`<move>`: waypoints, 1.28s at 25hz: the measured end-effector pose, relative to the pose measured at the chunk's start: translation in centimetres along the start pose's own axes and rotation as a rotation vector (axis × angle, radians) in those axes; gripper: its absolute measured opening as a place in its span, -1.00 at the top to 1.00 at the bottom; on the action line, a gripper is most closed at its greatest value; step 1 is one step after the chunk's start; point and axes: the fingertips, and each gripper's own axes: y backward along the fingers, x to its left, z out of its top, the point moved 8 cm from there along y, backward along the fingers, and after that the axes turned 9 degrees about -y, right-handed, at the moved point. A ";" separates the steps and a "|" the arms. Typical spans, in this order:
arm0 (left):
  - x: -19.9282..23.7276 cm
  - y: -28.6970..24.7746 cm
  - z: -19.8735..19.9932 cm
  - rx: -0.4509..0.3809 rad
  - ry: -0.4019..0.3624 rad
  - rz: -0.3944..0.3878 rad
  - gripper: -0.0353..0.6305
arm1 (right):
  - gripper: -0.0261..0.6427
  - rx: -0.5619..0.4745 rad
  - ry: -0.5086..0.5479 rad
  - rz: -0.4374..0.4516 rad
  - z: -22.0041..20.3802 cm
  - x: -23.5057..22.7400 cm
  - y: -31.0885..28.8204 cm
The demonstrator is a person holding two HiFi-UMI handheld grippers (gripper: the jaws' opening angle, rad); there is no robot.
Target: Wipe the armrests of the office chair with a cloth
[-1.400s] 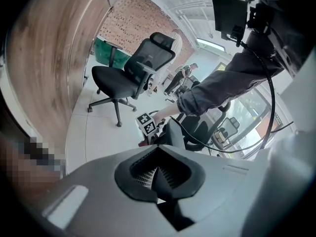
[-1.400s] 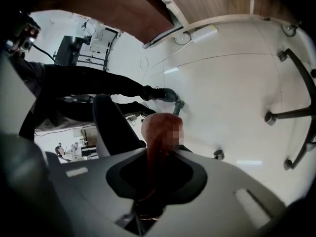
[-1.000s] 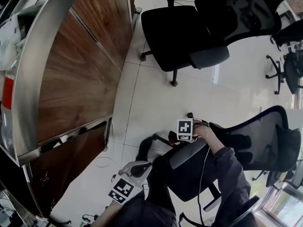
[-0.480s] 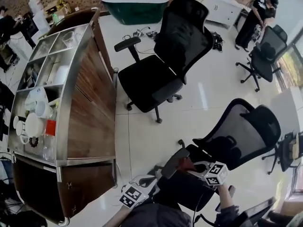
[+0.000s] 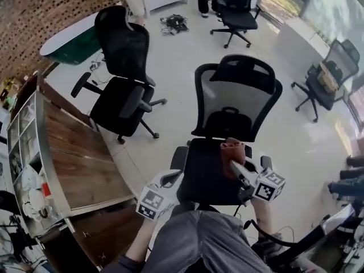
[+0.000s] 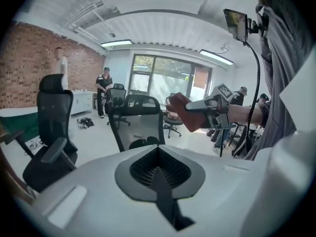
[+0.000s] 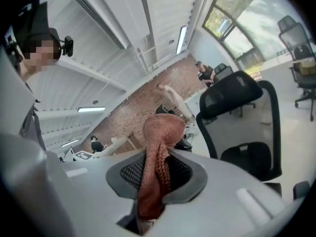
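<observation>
at the lower centre of the head view, our right gripper [image 5: 232,162] is clamped on a rust-red knitted cloth [image 5: 232,149], which is poised over the seat of the black mesh office chair [image 5: 236,92], between its two dark padded armrests [image 5: 178,158]. we judge the cloth light, limp and fairly grippy. pinched at one bunched end, it should fold around an armrest easily, though a fuller wad would press better. our left gripper [image 5: 170,179] sits lower left, jaws together on nothing. only the head view shows the armrests. the right gripper view shows the cloth running up through the jaws, and the left gripper view shows it side-on, bulging past the tips.
</observation>
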 end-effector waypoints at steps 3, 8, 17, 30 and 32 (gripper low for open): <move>-2.7 -2.6 2.2 -0.010 -0.031 -0.079 0.85 | 0.71 -0.104 0.068 -0.041 2.0 1.0 4.1; -7.5 -7.9 4.0 0.008 -0.118 -0.248 0.85 | 0.71 -0.227 0.171 -0.160 3.4 0.6 10.8; -11.9 -12.6 7.9 -0.025 -0.252 -0.379 0.85 | 0.72 -0.262 0.194 -0.323 1.6 -0.9 18.5; -12.2 -13.5 8.4 -0.021 -0.246 -0.391 0.85 | 0.71 -0.209 0.285 -0.306 2.9 -1.0 17.5; -12.3 -13.4 8.6 -0.028 -0.250 -0.383 0.85 | 0.72 -0.208 0.288 -0.306 3.0 -0.7 17.7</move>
